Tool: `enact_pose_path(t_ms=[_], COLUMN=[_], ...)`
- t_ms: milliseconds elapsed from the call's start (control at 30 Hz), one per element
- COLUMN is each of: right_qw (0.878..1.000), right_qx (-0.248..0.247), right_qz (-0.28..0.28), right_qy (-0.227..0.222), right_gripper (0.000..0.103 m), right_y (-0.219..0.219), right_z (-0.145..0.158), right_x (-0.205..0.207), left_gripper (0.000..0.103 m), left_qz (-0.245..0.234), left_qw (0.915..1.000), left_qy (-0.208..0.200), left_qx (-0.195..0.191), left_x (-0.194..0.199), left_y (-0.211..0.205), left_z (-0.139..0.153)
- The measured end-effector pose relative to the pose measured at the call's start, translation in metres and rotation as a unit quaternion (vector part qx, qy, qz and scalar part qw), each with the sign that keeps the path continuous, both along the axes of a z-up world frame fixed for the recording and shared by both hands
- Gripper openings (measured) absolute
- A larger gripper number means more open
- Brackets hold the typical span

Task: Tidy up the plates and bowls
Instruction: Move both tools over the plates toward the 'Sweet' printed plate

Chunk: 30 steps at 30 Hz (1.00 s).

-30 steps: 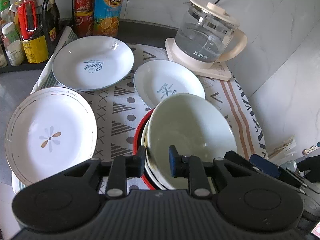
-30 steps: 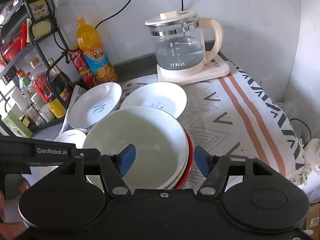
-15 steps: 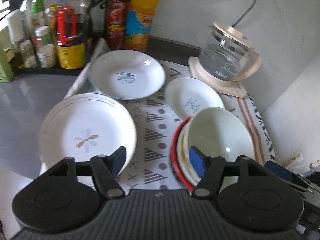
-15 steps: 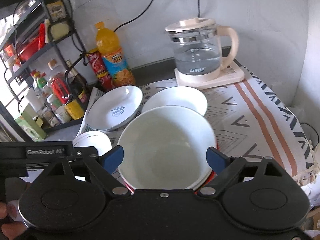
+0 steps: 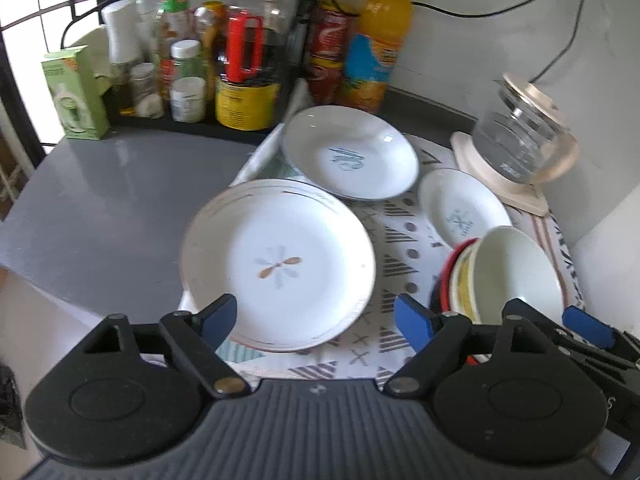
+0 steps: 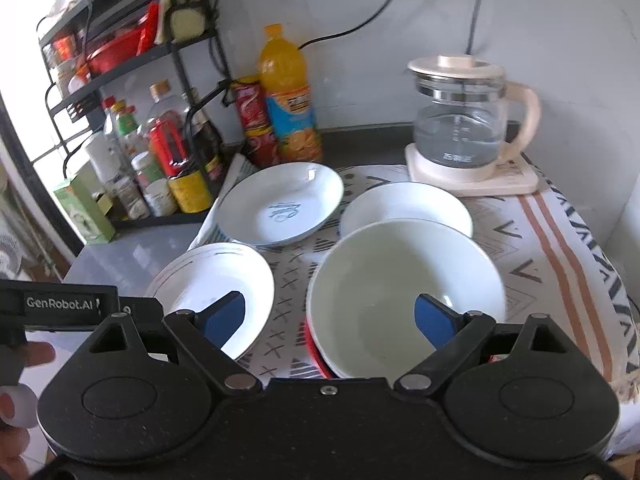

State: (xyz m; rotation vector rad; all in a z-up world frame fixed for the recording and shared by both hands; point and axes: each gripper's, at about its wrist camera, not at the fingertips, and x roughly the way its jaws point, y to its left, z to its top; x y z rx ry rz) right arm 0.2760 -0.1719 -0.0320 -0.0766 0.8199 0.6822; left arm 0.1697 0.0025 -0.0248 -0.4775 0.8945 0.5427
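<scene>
Both jaws of the left hand-held gripper (image 5: 316, 316) are seen spread wide, nothing held between them, and the flower-patterned plate (image 5: 280, 264) is framed just beyond the blue fingertips (image 5: 218, 314). That plate is laid at the left edge of the patterned cloth (image 5: 396, 236), partly over the grey tabletop (image 5: 112, 200). Behind it, a deeper plate with blue lettering (image 5: 350, 154) is set near the bottles, and a smaller white plate (image 5: 460, 208) is placed to its right, close to the glass kettle (image 5: 520, 140) on its cream base.

Over on the right side, the right hand-held gripper (image 6: 332, 316) is likewise held wide open and empty. It is poised over the stack of bowls (image 6: 404, 292): a pale bowl is nested on top, with a red rim showing beneath at the near edge. One blue pad is seen in front of the flower-patterned plate, the other in front of the top bowl; whether anything is touched cannot be told. The stack is placed on the cloth, just beside the small white plate and right of the flower-patterned plate. An orange drink bottle (image 6: 290, 96) and a red can (image 6: 254, 116) are lined up against the wall, with a wire rack (image 6: 120, 52) of jars at the left. Part of a hand (image 6: 16, 400) is glimpsed at the lower left.
</scene>
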Motion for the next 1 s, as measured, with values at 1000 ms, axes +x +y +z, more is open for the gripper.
enact_pose_path(t_ms=[1000], right_qw=[0.999], right_qx=[-0.015], right_qz=[-0.036], right_qy=[0.024], right_gripper=[0.091], right_y=[0.106], right_z=[0.003], right_x=[0.023], left_gripper=[0.102], left_qz=[-0.059], left_qw=[0.9981], left_qy=[-0.015], left_qx=[-0.012], left_x=[0.045], left_y=[0.124], left_z=[-0.006])
